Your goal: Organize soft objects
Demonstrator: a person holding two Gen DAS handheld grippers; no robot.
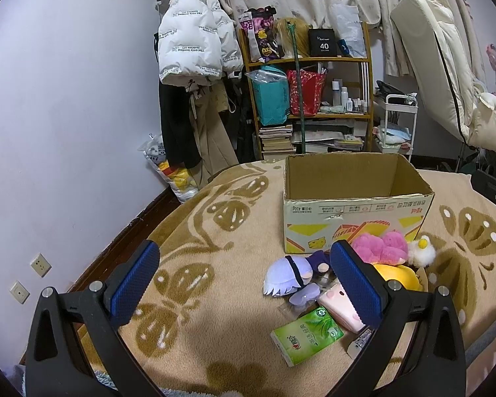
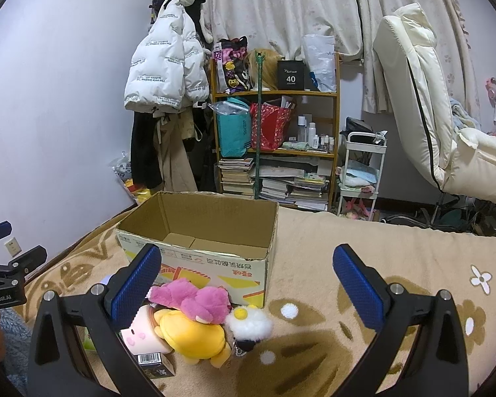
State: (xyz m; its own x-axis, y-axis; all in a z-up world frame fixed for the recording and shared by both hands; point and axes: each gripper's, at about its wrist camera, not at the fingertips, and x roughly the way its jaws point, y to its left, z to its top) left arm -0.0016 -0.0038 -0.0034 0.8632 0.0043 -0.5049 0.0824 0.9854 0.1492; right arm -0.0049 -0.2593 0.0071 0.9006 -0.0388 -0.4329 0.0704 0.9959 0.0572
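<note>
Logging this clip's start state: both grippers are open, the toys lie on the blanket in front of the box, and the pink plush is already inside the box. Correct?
Not quite. The pink plush is not in the box; it lies on the blanket in front of it, on the yellow plush. The right wrist view shows the box empty. Both the left gripper and the right gripper are open.

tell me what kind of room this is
Most likely a lived-in bedroom. The cardboard box and soft toys sit on a bed blanket, a white puffer jacket hangs by the wall, and a cluttered wooden shelf stands before curtains.
</note>
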